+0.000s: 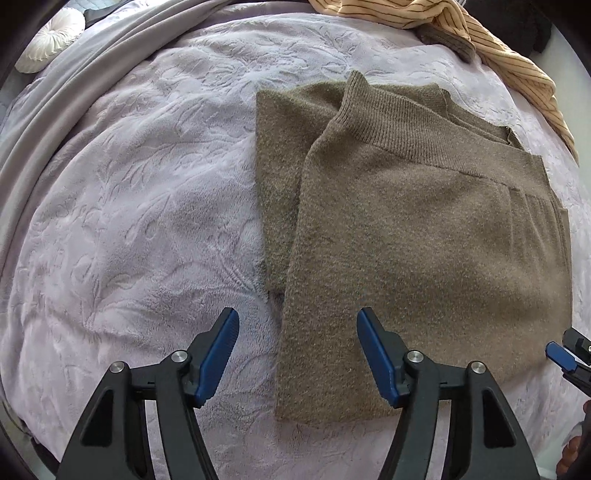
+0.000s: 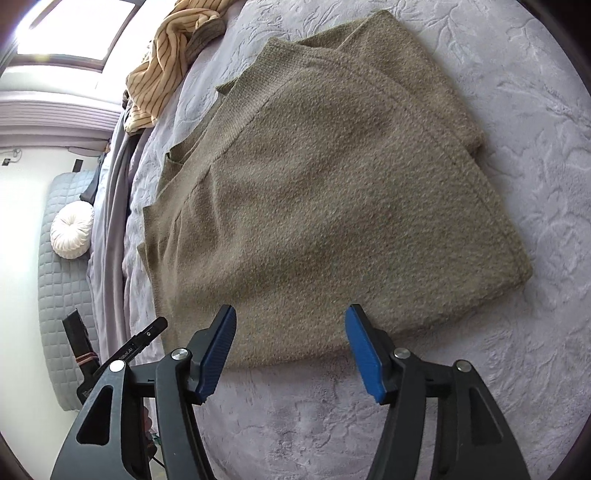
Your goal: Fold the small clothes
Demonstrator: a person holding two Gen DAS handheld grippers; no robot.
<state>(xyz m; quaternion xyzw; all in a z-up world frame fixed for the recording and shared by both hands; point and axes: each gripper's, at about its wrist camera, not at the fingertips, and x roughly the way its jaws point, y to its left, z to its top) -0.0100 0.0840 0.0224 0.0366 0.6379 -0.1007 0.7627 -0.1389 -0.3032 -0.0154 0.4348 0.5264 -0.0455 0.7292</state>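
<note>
A: Where's the sweater (image 1: 424,229)?

B: Flat on the bed (image 1: 129,221), partly folded, straight ahead of both tools. Its near hem lies just past the left hand-held gripper (image 1: 297,354) and the right hand-held gripper (image 2: 290,350). Long axis runs away from them, towards the ribbed band at the far end.

A: Jaws?

B: Both spread, nothing between the pads. Neither touches the knit (as far as I can tell).

A: Which is nearer?

B: About even. Left sits over the sweater's left edge, right over the hem's middle.

A: Material?

B: Fuzzy olive-brown knit, limp, thick in layers. The bed cover is plush lilac, embossed with leaves. A striped garment (image 1: 480,33) is bunched at the far side.
</note>
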